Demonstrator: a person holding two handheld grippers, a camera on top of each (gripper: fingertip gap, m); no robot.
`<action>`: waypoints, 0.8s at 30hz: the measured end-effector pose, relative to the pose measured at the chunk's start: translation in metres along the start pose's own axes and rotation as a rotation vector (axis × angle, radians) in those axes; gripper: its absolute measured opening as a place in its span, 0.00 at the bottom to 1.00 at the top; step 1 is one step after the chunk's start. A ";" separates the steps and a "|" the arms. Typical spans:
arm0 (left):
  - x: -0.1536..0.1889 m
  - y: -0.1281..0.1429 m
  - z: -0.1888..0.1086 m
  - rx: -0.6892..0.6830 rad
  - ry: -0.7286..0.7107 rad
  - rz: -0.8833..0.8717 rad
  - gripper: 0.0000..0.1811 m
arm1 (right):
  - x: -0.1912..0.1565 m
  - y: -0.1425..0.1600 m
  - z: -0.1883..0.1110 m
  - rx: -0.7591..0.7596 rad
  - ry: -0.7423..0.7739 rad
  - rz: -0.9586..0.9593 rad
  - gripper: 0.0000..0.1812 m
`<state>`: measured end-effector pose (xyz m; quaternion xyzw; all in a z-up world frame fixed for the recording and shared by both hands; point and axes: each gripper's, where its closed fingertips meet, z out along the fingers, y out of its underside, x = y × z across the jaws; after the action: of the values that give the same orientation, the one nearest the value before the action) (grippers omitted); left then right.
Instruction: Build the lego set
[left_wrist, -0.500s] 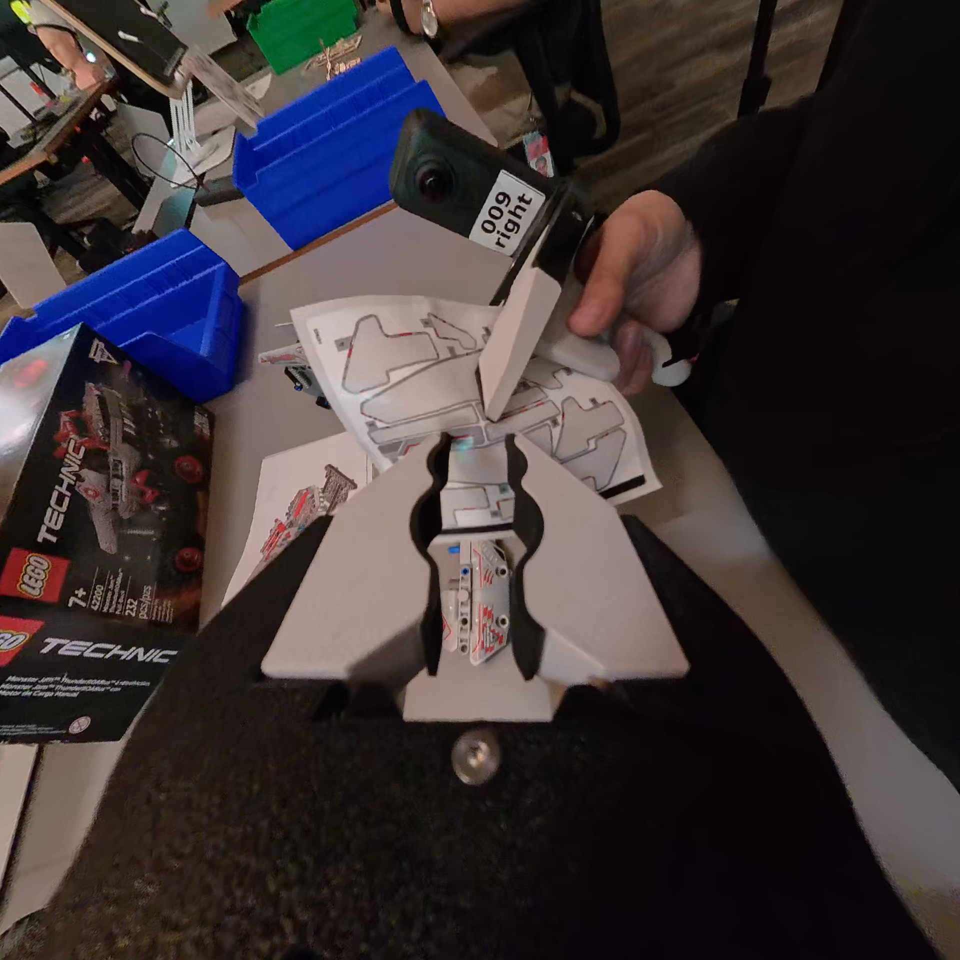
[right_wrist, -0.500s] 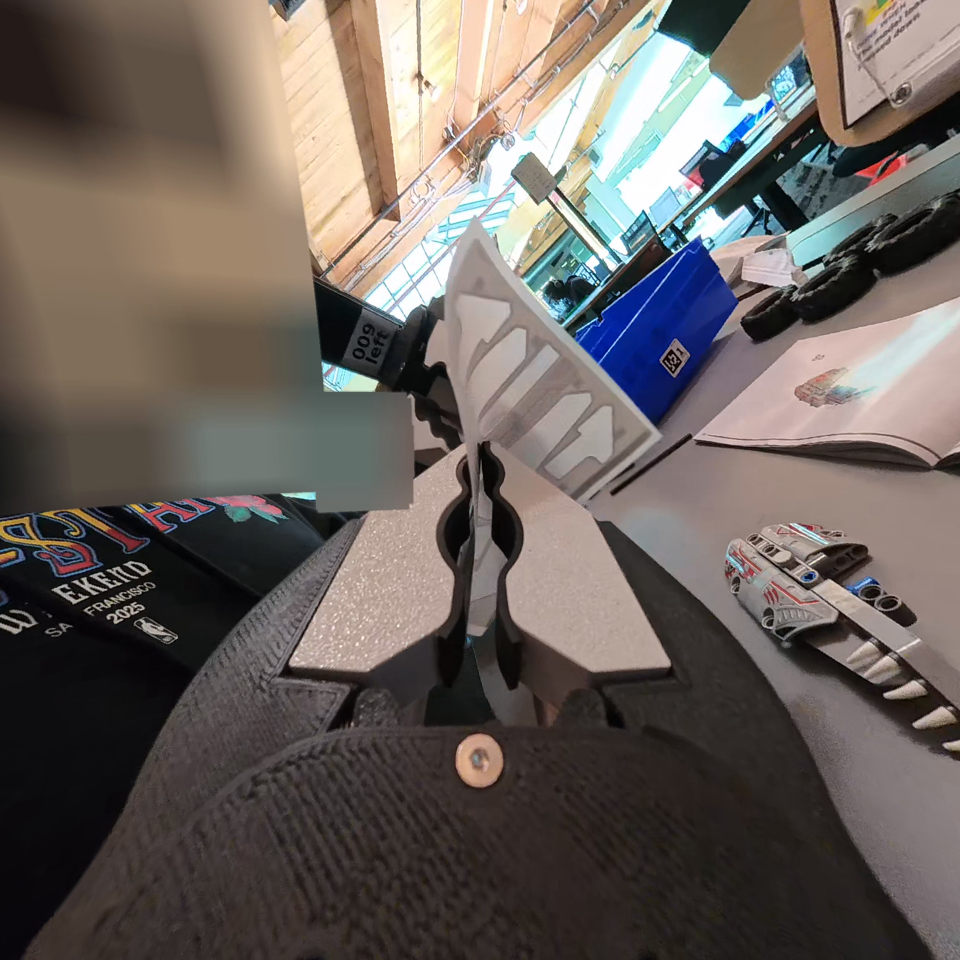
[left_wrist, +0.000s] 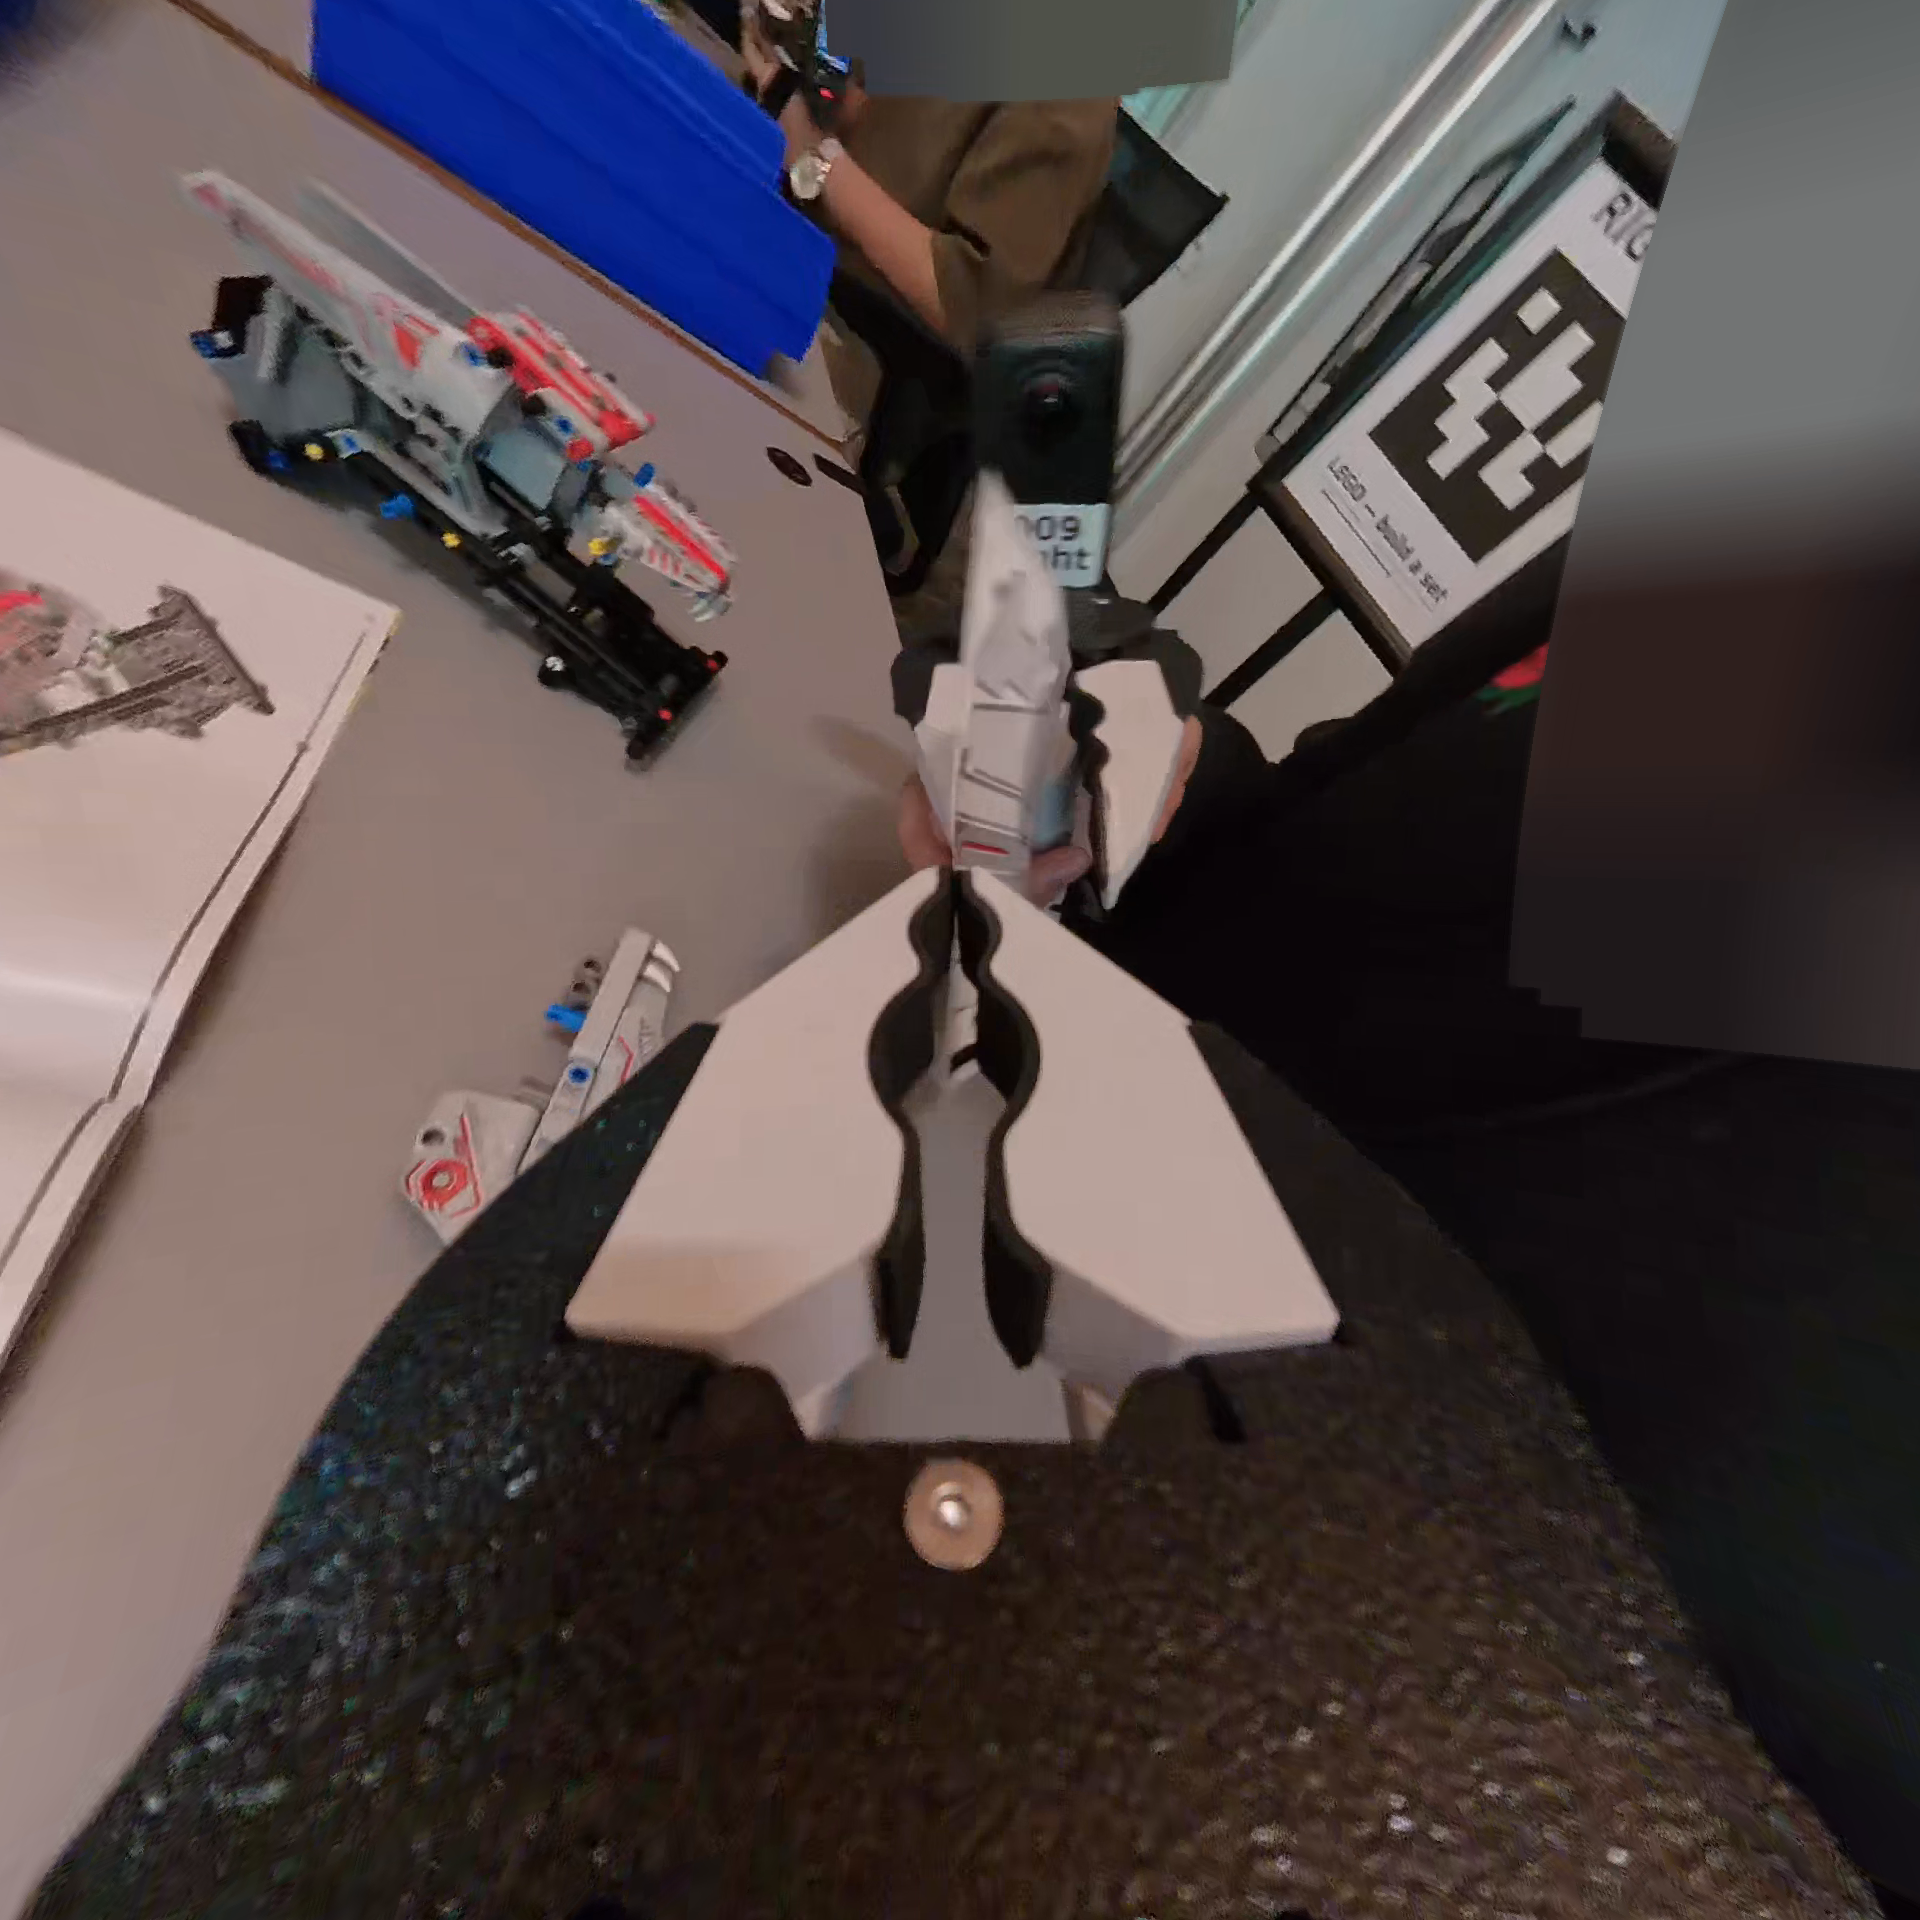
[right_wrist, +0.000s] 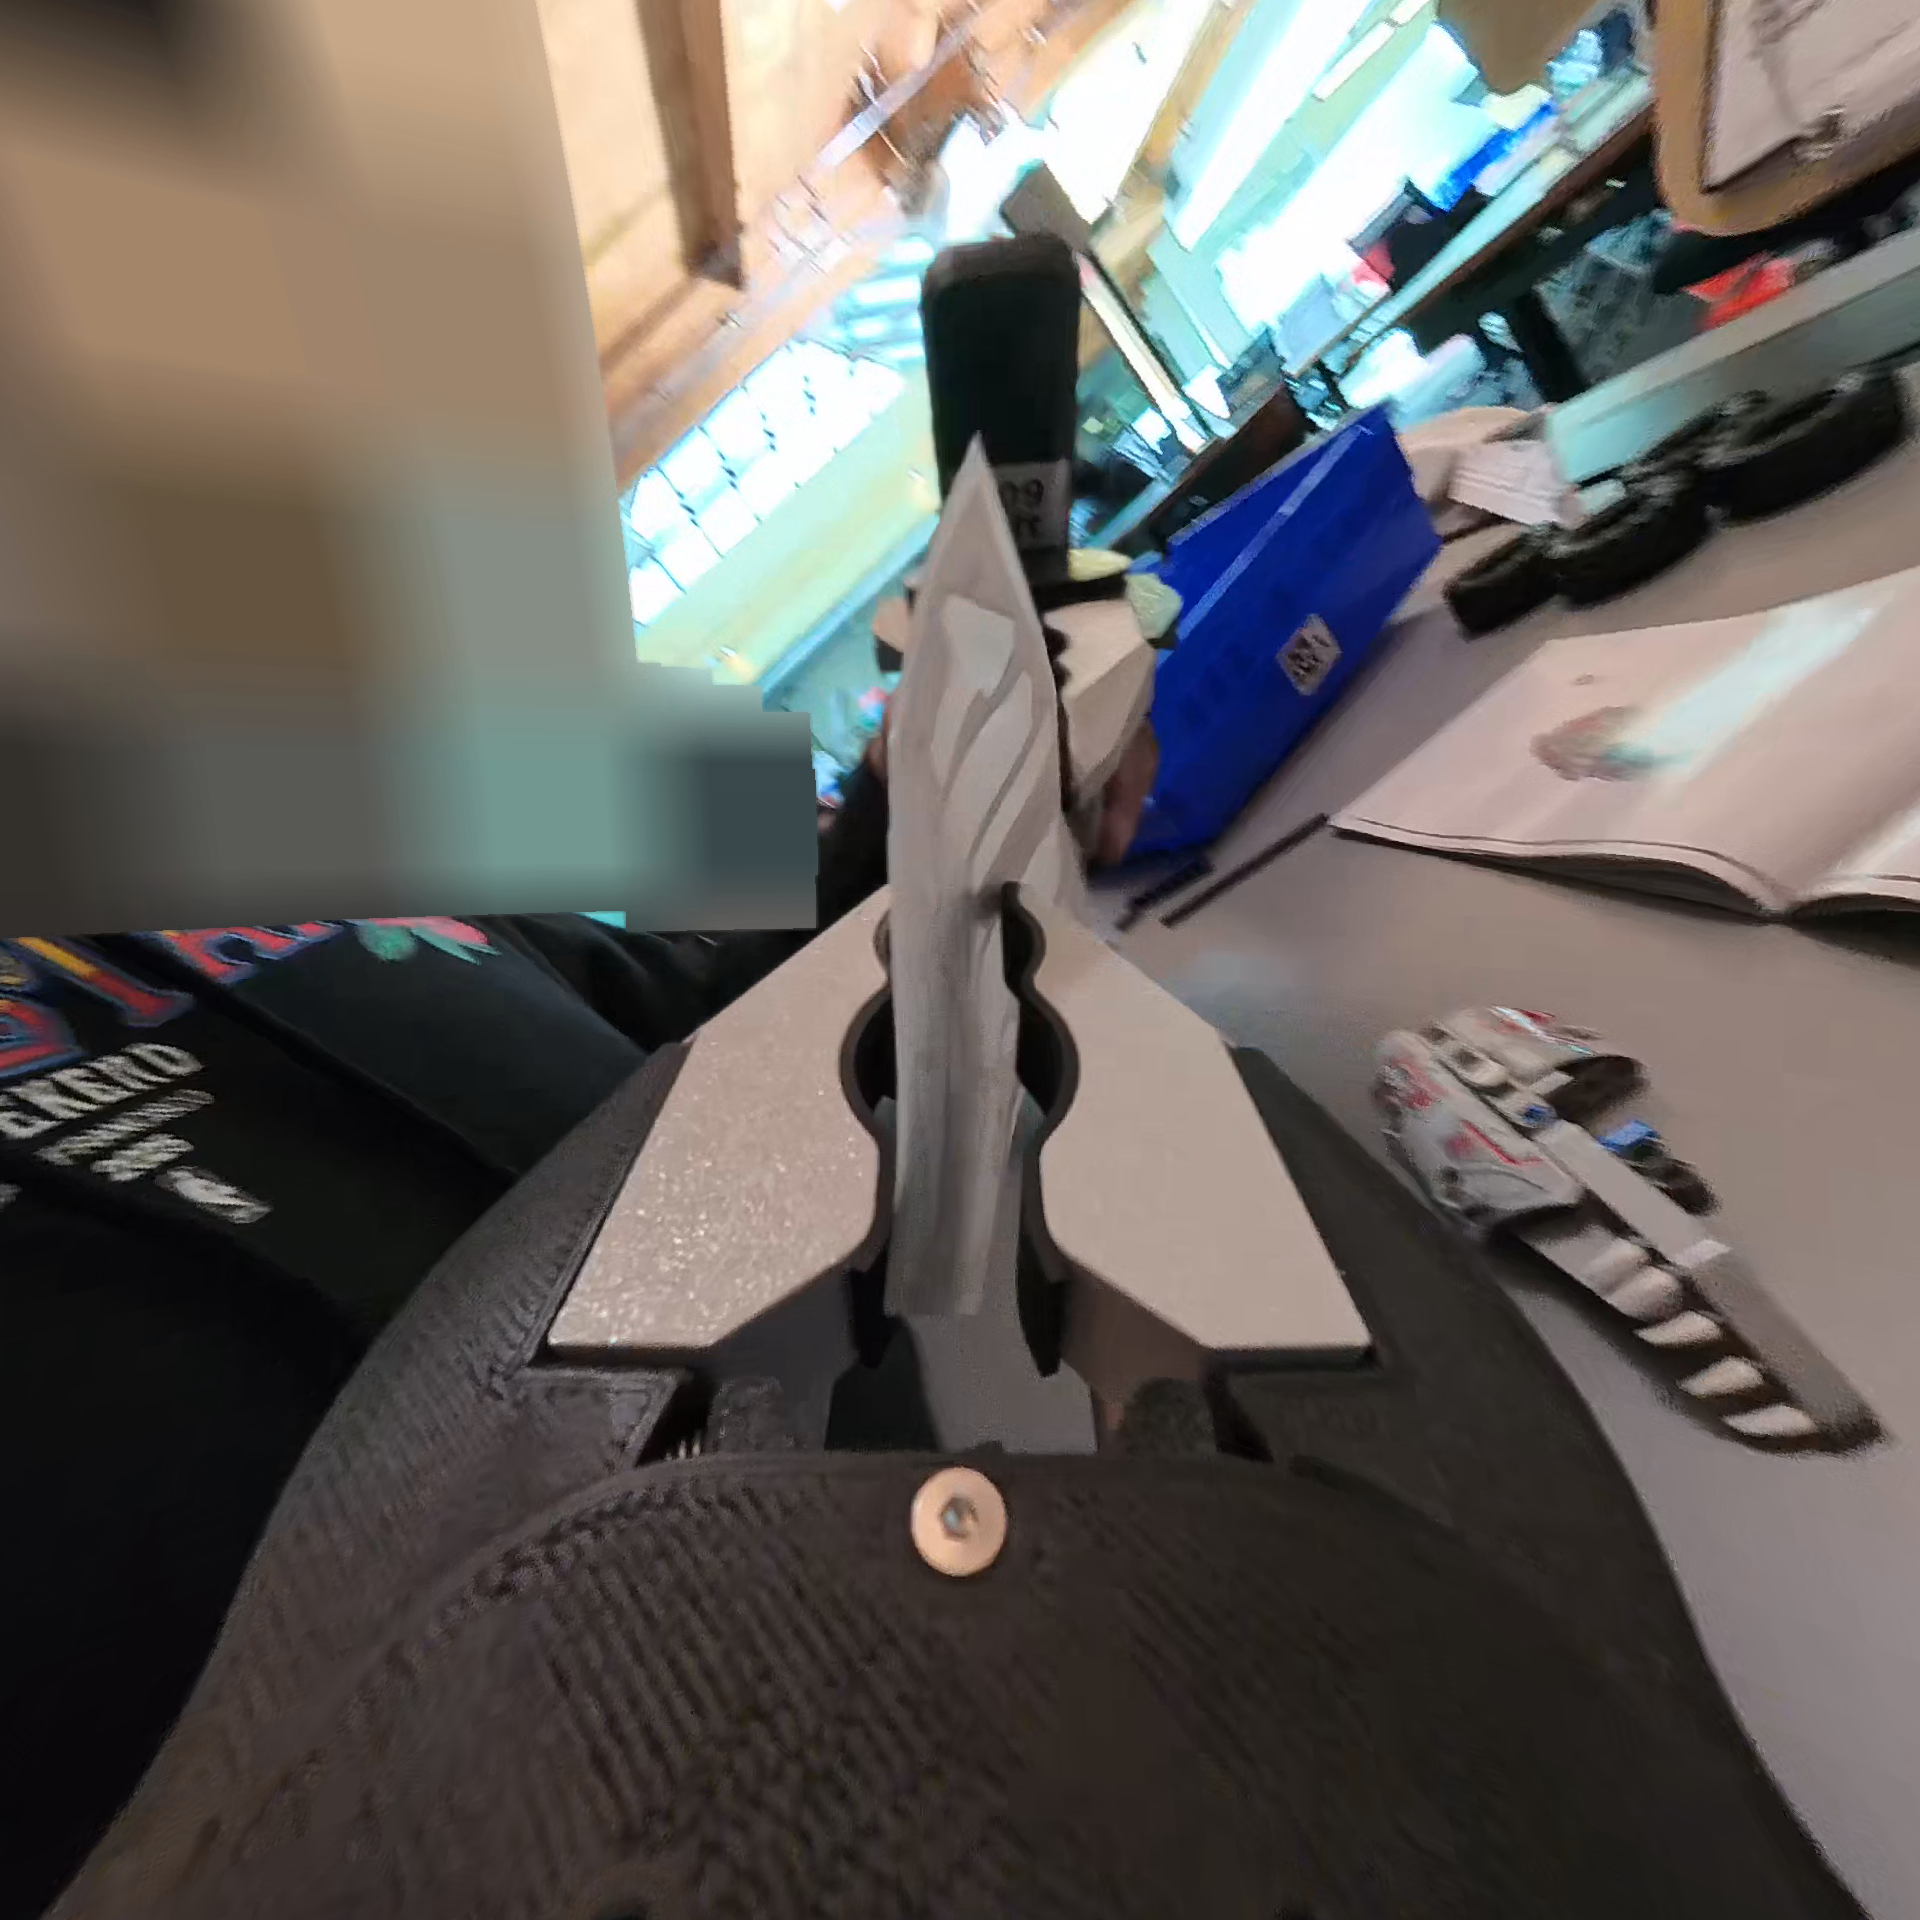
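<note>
1. Left claw: grey fingers closed together, clamping the near edge of the white sticker sheet.
2. Right claw: clenched on the same white sticker sheet; sheet stands edge-on between both claws, held above the counter.
3. Grey counter: carries all items below.
4. Partly built grey, red and black brick vehicle chassis: far left in the left wrist view, well apart from the claws.
5. Small grey brick panel with red markings and white teeth: lying flat on the counter, right of the right claw; also seen beside the left claw.
6. Open white instruction booklet: at the left edge of the counter.
7. Blue plastic bin: behind the claws.
8. Black rubber tyres: grouped at the far end of the counter, beyond the booklet.
</note>
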<state>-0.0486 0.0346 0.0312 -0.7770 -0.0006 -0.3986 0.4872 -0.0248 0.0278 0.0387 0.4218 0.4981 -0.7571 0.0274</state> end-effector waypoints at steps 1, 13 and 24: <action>-0.002 0.001 -0.001 -0.002 -0.003 -0.017 0.00 | 0.006 0.003 -0.001 -0.036 0.047 -0.034 0.11; 0.003 0.012 -0.008 -0.103 0.029 -0.090 0.00 | 0.008 0.021 0.006 -0.252 0.086 -0.198 0.00; 0.000 -0.046 -0.037 0.103 -0.487 0.659 0.07 | 0.023 0.001 0.005 -0.045 0.126 0.073 0.00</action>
<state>-0.0895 0.0311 0.0738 -0.7819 0.1129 -0.0250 0.6126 -0.0424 0.0322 0.0236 0.4859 0.5000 -0.7161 0.0330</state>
